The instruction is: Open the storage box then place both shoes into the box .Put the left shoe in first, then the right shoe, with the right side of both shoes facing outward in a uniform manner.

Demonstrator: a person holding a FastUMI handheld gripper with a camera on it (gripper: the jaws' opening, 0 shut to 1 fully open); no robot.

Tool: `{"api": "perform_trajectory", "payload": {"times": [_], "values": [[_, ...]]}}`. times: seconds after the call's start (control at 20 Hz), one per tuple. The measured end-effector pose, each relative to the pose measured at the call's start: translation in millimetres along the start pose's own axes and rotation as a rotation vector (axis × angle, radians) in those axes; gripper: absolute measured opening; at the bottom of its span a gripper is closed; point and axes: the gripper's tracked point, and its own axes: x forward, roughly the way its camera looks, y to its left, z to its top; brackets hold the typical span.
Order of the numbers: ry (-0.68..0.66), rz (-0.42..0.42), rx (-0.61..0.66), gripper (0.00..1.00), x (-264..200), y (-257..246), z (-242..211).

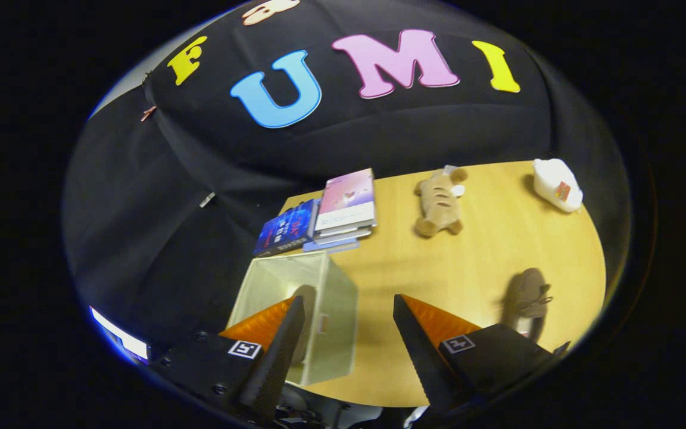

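Note:
A translucent storage box [337, 333] stands at the left edge of the wooden table [468, 268], its top open. A brown shoe [310, 293] is inside it, mostly hidden behind my left fingertip. The other brown shoe [527, 298] lies on the table to the right, beyond my right finger, well apart from the box. My gripper [348, 304] hovers above the box's right wall and the bare table beside it. It is open, with nothing between its fingers.
A stack of books [346, 205] and a blue book [286, 229] lie just beyond the box. A tan plush toy [438, 202] sits mid-table, and a white container [557, 185] at the far right corner. The table ends just left of the box.

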Motion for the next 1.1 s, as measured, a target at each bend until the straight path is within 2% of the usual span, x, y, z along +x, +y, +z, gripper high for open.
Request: {"api": "perform_trajectory", "payload": {"times": [0.2,0.35,0.45,0.65,0.9,1.1], "values": [[0.009,-0.164,0.004,0.98,-32.5,-111.9,-5.8],[0.078,-0.271,0.065,0.98,-38.7,-185.9,-36.9],[0.136,-0.311,0.101,0.98,-37.9,-220.4,-60.1],[0.252,-0.344,0.111,0.98,-15.4,-269.4,-96.4],[0.337,-0.402,0.088,0.97,15.3,-307.5,-126.7],[0.378,-0.405,0.100,0.84,39.5,-315.3,-139.4]]}}
